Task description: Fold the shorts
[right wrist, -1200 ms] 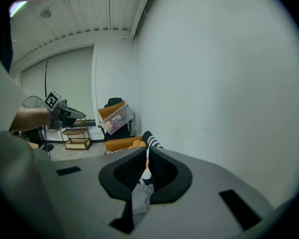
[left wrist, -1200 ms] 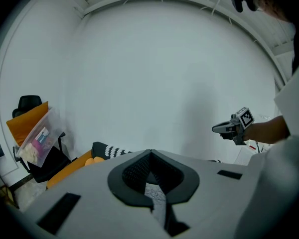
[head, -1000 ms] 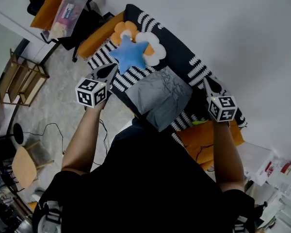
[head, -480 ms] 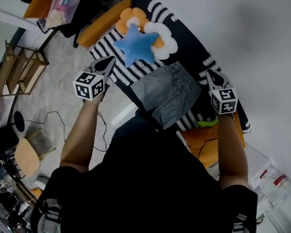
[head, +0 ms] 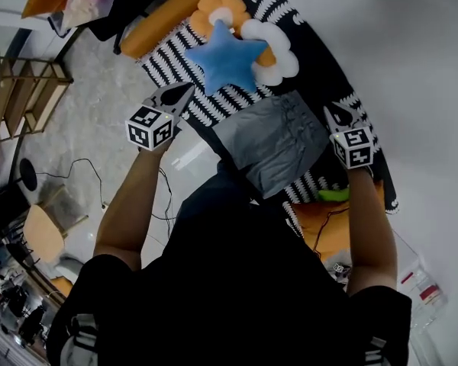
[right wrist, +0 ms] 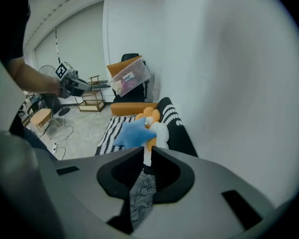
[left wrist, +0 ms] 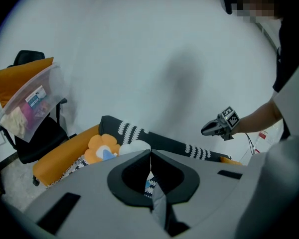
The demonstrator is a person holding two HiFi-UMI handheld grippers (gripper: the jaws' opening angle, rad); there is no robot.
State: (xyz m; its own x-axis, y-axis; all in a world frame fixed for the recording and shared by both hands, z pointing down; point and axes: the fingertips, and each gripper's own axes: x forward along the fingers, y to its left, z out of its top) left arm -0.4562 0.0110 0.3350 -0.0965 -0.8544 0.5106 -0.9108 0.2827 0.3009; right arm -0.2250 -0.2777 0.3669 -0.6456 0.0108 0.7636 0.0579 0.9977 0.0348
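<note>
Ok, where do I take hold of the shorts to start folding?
Probably the two corners of the shorts nearest the star cushion, pinched from above. They seem to lie spread flat on the striped throw, so only the edges offer a pinch.

Overhead, plus two views toward sofa (head: 159,23)

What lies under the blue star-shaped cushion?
An orange flower-shaped cushion and a white flower-shaped cushion, both on the black-and-white striped cover. The blue star-shaped cushion hides the parts beneath it.

No readable text, label, brand or number in any view.
</note>
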